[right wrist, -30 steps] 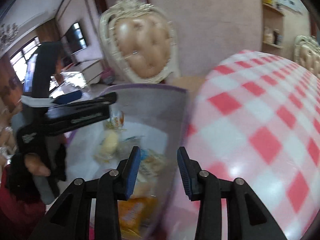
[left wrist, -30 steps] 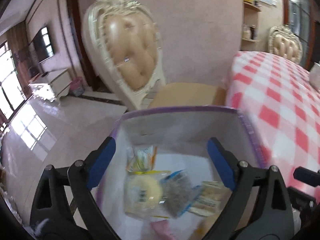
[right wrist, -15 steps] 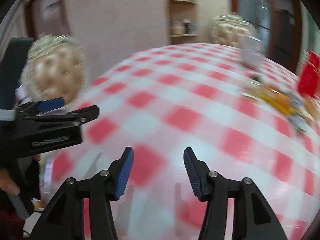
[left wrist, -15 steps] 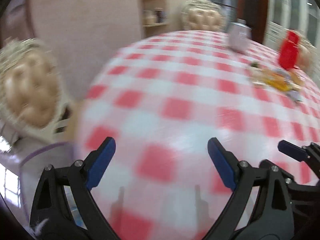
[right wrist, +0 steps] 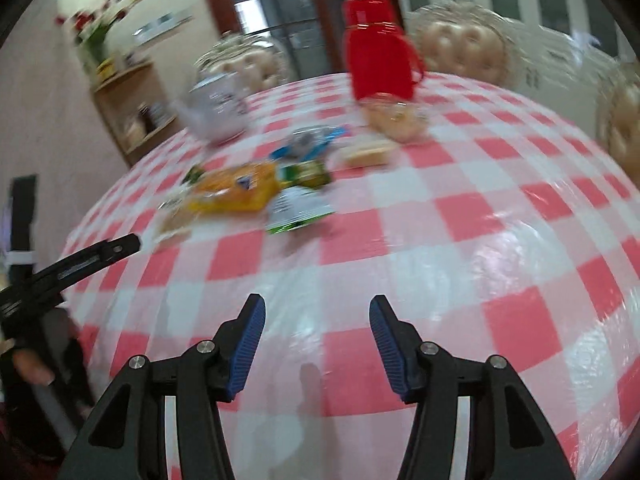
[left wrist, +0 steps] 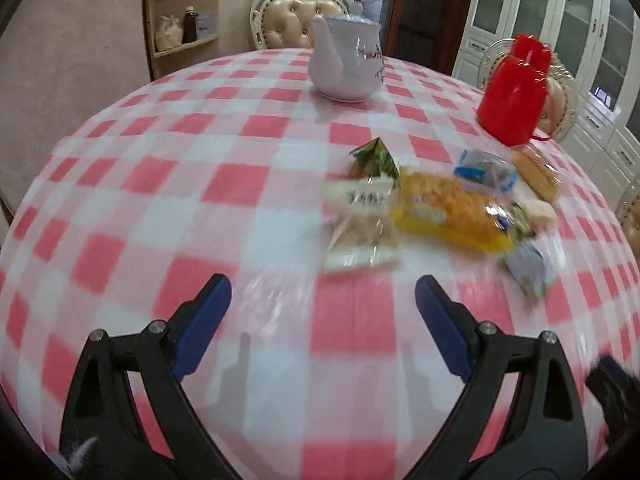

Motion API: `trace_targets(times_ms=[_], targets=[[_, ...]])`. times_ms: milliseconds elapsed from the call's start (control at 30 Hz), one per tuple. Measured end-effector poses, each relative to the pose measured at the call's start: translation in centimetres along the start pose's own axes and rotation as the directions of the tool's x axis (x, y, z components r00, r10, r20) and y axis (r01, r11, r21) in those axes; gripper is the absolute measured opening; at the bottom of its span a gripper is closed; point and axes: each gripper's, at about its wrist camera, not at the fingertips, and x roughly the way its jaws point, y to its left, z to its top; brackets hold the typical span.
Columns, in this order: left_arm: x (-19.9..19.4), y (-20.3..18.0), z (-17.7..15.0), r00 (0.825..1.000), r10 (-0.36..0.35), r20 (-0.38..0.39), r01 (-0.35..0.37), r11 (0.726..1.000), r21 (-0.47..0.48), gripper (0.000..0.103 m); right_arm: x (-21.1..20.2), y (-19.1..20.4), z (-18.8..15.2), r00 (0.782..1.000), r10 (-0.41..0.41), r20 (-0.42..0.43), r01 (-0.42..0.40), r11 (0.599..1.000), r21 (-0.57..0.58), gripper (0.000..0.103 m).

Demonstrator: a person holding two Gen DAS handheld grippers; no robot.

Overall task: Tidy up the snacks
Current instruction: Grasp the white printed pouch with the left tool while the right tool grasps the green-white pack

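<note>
Left gripper (left wrist: 322, 306) spread wide over the red-and-white checked tablecloth (left wrist: 248, 184), nothing between its fingers. Snack packets (left wrist: 436, 208) lie in a loose cluster ahead and to its right, a yellow bag (left wrist: 448, 210) in the middle, near the white teapot (left wrist: 348, 64) and red flask (left wrist: 514, 92). Right gripper (right wrist: 317, 336) released, jaws parted and empty, well short of the cluster.

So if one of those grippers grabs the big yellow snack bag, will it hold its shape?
Probably not. The yellow bag looks like thin, shiny, crinkled film, so it would likely sag and slip a little. It seems puffy, so probably light. The contents may crush under a hard squeeze.
</note>
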Motion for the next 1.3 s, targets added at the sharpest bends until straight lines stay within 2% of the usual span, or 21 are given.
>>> trace_targets(times_ms=[167, 200, 267, 367, 400, 467, 600, 733, 833, 900, 1000, 1033, 1267, 1300], targets=[[4.7, -1.8, 1.8, 0.997, 0.064, -0.03, -0.064, 0.998, 0.015, 0.094, 0.2, -0.1, 0.3, 1.0, -0.018, 0.022, 0.018, 0.999, -0.033, 0.056], [5.2, -1.9, 2.0, 0.997, 0.067, -0.046, -0.067, 0.998, 0.01, 0.094, 0.6, -0.2, 0.6, 1.0, -0.011, 0.03, 0.012, 0.999, -0.048, 0.056], [5.9, -1.4, 2.7, 0.998, 0.024, -0.053, -0.026, 0.999, -0.027, 0.091, 1.8, 0.1, 1.4, 0.999, 0.009, 0.033, -0.007, 0.997, -0.08, 0.057], [6.4, -1.6, 2.8, 0.998, 0.032, -0.053, -0.032, 0.999, 0.005, 0.052, 4.5, 0.9, 2.7, 1.0, 0.017, 0.001, -0.017, 0.993, -0.118, 0.058], [6.3, -1.7, 2.8, 0.998, 0.027, -0.05, -0.026, 0.999, 0.02, 0.045, 5.2, 1.1, 3.1, 1.0, 0.02, -0.01, -0.021, 0.992, -0.125, 0.058], [6.1, -1.4, 2.7, 0.999, -0.009, -0.048, 0.009, 1.0, 0.011, 0.044, 6.5, 1.9, 3.9, 0.999, 0.033, -0.032, -0.038, 0.988, -0.149, 0.058], [5.7, -0.6, 2.8, 0.999, -0.015, -0.035, 0.015, 1.0, -0.021, 0.043, 8.4, 2.6, 5.3, 0.998, 0.033, -0.05, -0.041, 0.986, -0.164, 0.065], [4.8, -0.4, 2.4, 1.0, -0.007, -0.008, 0.007, 1.0, -0.02, 0.043, 10.7, 3.3, 6.8, 0.997, 0.002, -0.074, -0.014, 0.986, -0.167, 0.066], [3.8, -0.2, 2.2, 1.0, -0.005, 0.017, 0.006, 1.0, -0.026, 0.043, 12.0, 4.2, 7.1, 0.994, -0.038, -0.102, 0.016, 0.977, -0.211, 0.066], [3.0, -0.2, 2.0, 0.999, -0.008, 0.034, 0.009, 1.0, -0.027, 0.043, 11.7, 4.5, 6.9, 0.995, -0.032, -0.093, 0.01, 0.974, -0.227, 0.058], [1.8, -0.4, 1.2, 0.999, -0.011, 0.045, 0.012, 1.0, -0.019, 0.043, 10.6, 5.1, 6.3, 0.997, -0.047, -0.054, 0.031, 0.962, -0.271, 0.058], [1.5, -0.5, 0.9, 0.999, -0.013, 0.046, 0.013, 1.0, -0.015, 0.043, 10.2, 5.6, 6.0, 0.997, -0.06, -0.037, 0.046, 0.954, -0.297, 0.038], [-2.3, 0.8, -2.0, 0.998, -0.01, 0.061, 0.01, 1.0, -0.01, 0.043, 7.0, 9.0, 3.3, 0.999, -0.045, 0.008, 0.045, 0.922, -0.384, 0.037], [-2.9, 1.3, -2.3, 0.998, -0.006, 0.067, 0.008, 1.0, -0.017, 0.043, 6.5, 9.4, 3.0, 0.999, -0.038, 0.012, 0.04, 0.92, -0.391, 0.033]])
